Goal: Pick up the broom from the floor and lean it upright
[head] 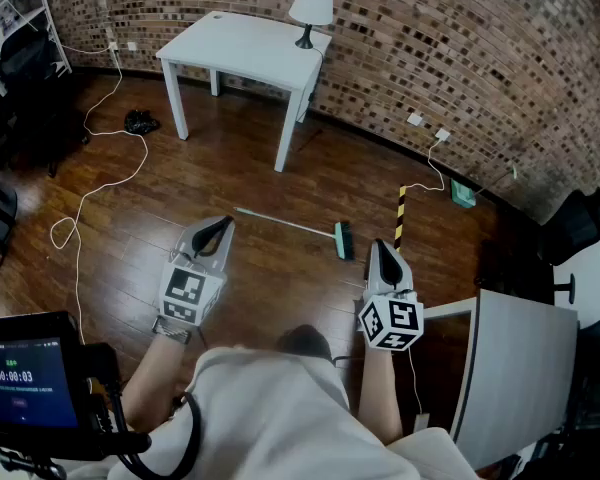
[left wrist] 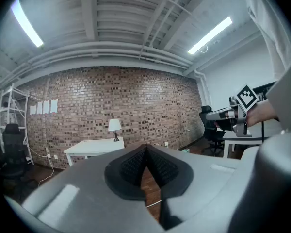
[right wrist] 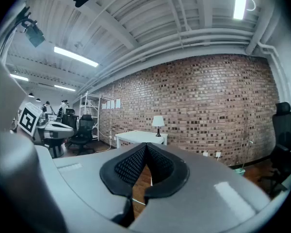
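The broom point(head: 302, 229) lies flat on the wooden floor, its thin pale handle running left and its green head point(head: 343, 240) at the right. My left gripper point(head: 220, 227) hovers to the left of the handle, held above the floor, its jaws shut with nothing between them. My right gripper point(head: 377, 249) hangs just right of the green head, also shut and empty. In the left gripper view the black pads point(left wrist: 146, 165) meet at the tips; a strip of the broom handle point(left wrist: 153, 204) shows below them. In the right gripper view the pads point(right wrist: 145, 163) also touch.
A white table point(head: 242, 50) with a lamp point(head: 311, 10) stands against the brick wall. A white cable point(head: 98, 188) snakes over the floor at left. A yellow-black striped post point(head: 400, 216) stands right of the broom. A grey desk point(head: 510, 368) is at right, a monitor point(head: 28, 383) at lower left.
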